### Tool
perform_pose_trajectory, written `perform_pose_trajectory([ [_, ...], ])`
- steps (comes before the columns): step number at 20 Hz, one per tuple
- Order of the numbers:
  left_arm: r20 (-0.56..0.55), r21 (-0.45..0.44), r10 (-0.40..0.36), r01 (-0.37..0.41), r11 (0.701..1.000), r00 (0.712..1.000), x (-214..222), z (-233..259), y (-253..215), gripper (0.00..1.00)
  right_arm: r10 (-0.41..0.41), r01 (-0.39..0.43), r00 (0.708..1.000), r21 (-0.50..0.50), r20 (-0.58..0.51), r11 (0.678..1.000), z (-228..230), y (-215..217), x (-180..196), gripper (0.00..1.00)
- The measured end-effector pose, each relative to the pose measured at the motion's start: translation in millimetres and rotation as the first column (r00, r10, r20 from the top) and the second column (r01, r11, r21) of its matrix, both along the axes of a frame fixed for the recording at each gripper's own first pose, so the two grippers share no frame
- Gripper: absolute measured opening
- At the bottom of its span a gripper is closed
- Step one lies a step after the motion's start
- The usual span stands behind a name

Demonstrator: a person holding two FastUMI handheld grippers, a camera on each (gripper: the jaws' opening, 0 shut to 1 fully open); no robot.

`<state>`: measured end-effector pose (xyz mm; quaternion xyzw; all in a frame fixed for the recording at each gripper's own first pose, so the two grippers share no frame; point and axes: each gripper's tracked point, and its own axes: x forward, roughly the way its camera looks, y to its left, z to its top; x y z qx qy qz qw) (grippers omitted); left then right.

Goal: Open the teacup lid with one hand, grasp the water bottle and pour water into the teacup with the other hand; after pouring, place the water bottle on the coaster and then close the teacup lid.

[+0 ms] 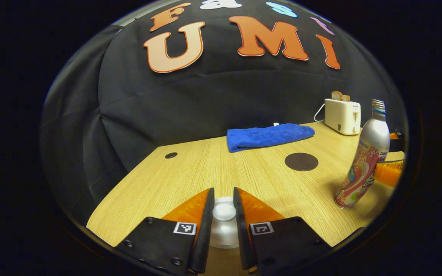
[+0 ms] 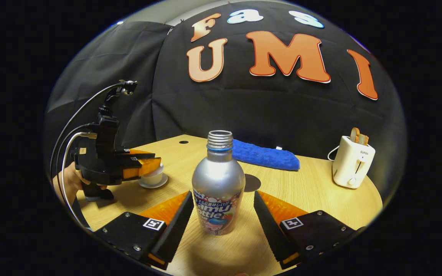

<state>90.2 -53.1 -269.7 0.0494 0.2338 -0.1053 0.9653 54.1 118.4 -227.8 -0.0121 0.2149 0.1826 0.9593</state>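
Two hand-held grippers are engaging: the left hand-held gripper (image 1: 224, 212) is closing on the teacup lid (image 1: 224, 211), while the right hand-held gripper (image 2: 221, 214) is gaping around the upright water bottle (image 2: 218, 184), near the coaster (image 2: 252, 182); pouring remains.

The water bottle (image 2: 218, 184) stands upright and uncapped on the wooden table (image 2: 313, 191), between the spread fingers of the right gripper (image 2: 221, 214) — neither finger touches it. At nine o'clock the left gripper (image 2: 144, 165), held by a hand (image 2: 65, 182), sits over the white teacup (image 2: 154, 178). A dark coaster (image 2: 251, 182) peeks from behind the bottle — blue towel (image 2: 266, 156) beyond, toaster (image 2: 353, 161) at three o'clock.
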Motion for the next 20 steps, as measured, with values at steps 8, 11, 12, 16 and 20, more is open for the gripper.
perform_pose_trajectory([
  [8, 0.069, -0.028, 0.036, -0.034, 0.999, 0.997, -1.7, 28.6, 9.4, 0.32, -0.018, 0.017, 0.996, -0.008, -0.084, 1.000, -19.6, -1.9, -0.6, 0.95],
  [11, 0.099, -0.030, 0.062, -0.059, 0.998, 0.993, -7.1, 42.3, 16.4, 0.31, -0.010, 0.011, 0.993, 0.007, -0.116, 1.000, -23.4, 2.4, -2.4, 0.95],
  [12, 0.108, -0.034, 0.067, -0.064, 0.997, 0.992, -9.0, 47.5, 18.3, 0.31, -0.011, 0.011, 0.992, 0.002, -0.125, 1.000, -25.5, 5.0, -2.1, 0.95],
  [16, 0.138, -0.031, 0.101, -0.098, 0.995, 0.985, -20.0, 62.1, 40.8, 0.27, -0.023, 0.020, 0.987, -0.024, -0.162, 1.000, -38.9, 11.6, -0.5, 0.95],
  [20, 0.139, -0.029, 0.141, -0.138, 0.990, 0.980, -34.3, 64.2, 64.8, 0.31, -0.054, 0.048, 0.974, -0.036, -0.221, 0.998, -54.7, 11.4, -2.5, 0.84],
])
